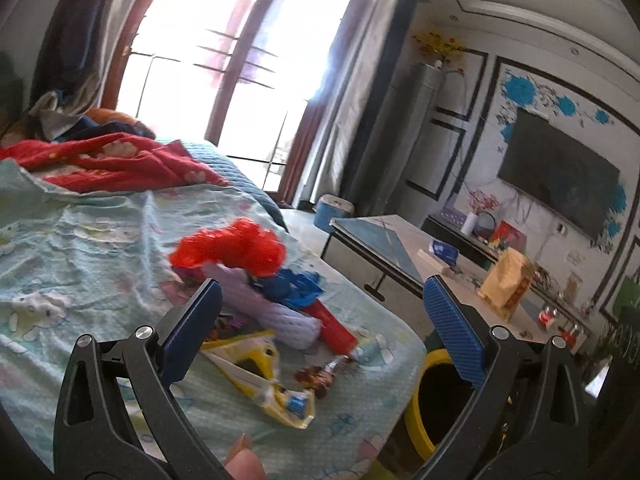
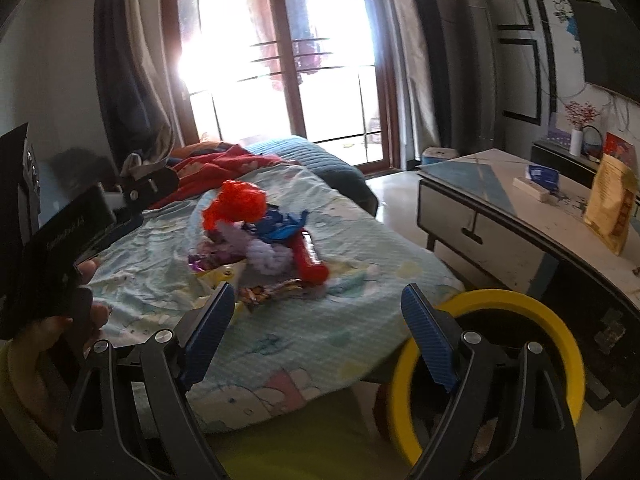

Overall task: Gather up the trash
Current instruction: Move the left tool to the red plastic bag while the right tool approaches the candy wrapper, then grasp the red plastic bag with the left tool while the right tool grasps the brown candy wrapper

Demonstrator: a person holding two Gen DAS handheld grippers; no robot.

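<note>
A pile of trash lies on the pale green bed sheet (image 1: 100, 240): a red net bag (image 1: 232, 246), a blue wrapper (image 1: 300, 290), a lilac foam net (image 1: 276, 314), a red tube (image 1: 334, 330), a yellow package (image 1: 260, 372) and a brown candy wrapper (image 1: 320, 376). My left gripper (image 1: 323, 284) is open just short of the pile, nothing between its fingers. My right gripper (image 2: 317, 288) is open too, farther back from the pile (image 2: 256, 232), over the bed's near edge. A yellow-rimmed bin (image 2: 500, 300) stands on the floor beside the bed, behind the right finger.
A red blanket (image 1: 120, 160) and clothes lie at the bed's far end. A low table (image 2: 480, 208) to the right carries a yellow bag (image 2: 610, 204) and a blue box. A wall TV (image 1: 560, 176), a blue bucket (image 1: 332, 212) and a bright glass door (image 2: 280, 60) lie beyond.
</note>
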